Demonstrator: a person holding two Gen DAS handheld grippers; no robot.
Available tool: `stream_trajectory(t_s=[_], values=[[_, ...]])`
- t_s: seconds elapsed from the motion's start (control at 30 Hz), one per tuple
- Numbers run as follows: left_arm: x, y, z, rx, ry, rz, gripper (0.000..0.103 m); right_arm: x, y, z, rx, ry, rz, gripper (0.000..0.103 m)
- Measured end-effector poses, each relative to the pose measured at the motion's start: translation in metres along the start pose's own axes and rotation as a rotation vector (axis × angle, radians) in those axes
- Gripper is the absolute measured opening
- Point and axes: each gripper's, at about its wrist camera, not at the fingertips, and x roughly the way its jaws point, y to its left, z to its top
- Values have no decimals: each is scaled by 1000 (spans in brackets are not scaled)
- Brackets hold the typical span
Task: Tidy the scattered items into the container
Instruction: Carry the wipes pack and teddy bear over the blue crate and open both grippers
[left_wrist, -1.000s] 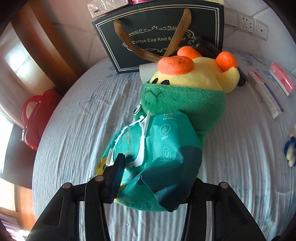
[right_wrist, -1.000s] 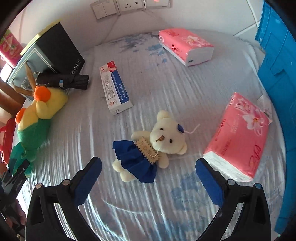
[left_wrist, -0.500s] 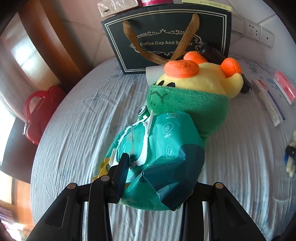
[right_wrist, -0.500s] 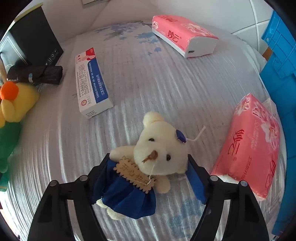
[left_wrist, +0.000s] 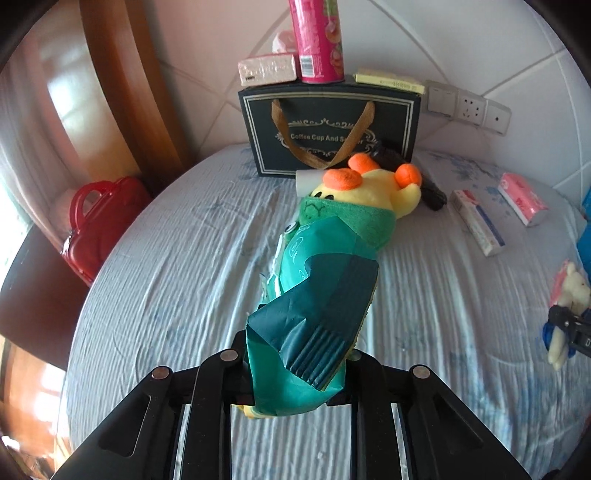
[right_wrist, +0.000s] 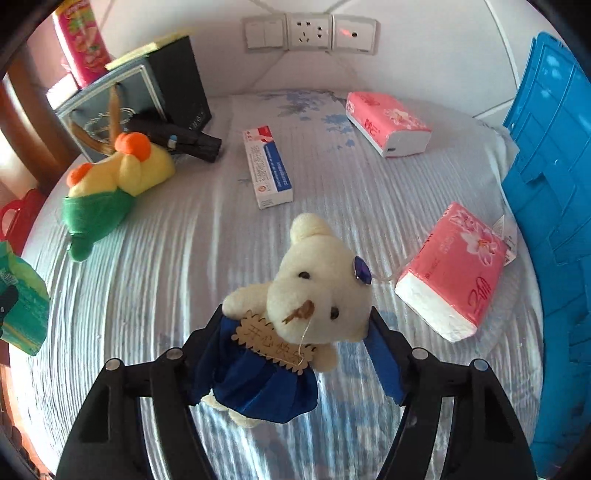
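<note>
My left gripper (left_wrist: 295, 373) is shut on a green tissue pack (left_wrist: 317, 310) and holds it above the bed; the pack also shows at the left edge of the right wrist view (right_wrist: 22, 314). My right gripper (right_wrist: 295, 354) is shut on a cream teddy bear in a blue dress (right_wrist: 295, 325), lifted off the sheet; the bear also shows in the left wrist view (left_wrist: 565, 317). A yellow and green plush duck (left_wrist: 358, 206) lies on the bed past the green pack. A blue plastic crate (right_wrist: 554, 206) stands at the right.
On the bed lie two pink tissue packs (right_wrist: 454, 269) (right_wrist: 388, 122), a white and blue box (right_wrist: 267, 171) and a black folded umbrella (right_wrist: 177, 138). A dark gift bag (left_wrist: 328, 129) stands at the back. A red case (left_wrist: 99, 218) sits off the left.
Both grippers have risen from the bed. The left one has lifted the green pack clear of the duck. The right one closed on the teddy bear and lifted it.
</note>
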Motion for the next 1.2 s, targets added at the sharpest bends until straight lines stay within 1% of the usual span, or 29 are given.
stream_trajectory(t_s=[0.17, 0.33, 0.53, 0.7, 0.8, 0.87, 1.0, 1.1, 1.2], values=[[-62, -7, -7, 1, -95, -45, 21, -67, 7, -12, -71, -114, 51, 70], [-121, -27, -14, 8, -177, -91, 21, -126, 0, -23, -109, -237, 40, 70], [-175, -69, -27, 5, -249, -123, 21, -191, -25, -47, -171, -350, 69, 70], [-211, -110, -39, 3, -286, -139, 21, -231, -53, -65, -207, -403, 84, 70], [-230, -131, -47, 17, -304, -162, 21, -249, -68, -74, -208, -426, 67, 70], [-242, -144, -51, 39, -318, -191, 21, -262, -78, -82, -191, -446, 46, 70], [-263, -176, -56, 113, -352, -258, 21, -291, -102, -100, -116, -487, -23, 70], [-277, -196, -60, 135, -364, -321, 21, -309, -122, -110, -79, -489, -82, 70], [-293, -219, -64, 158, -374, -358, 21, -325, -144, -119, -36, -501, -131, 70]])
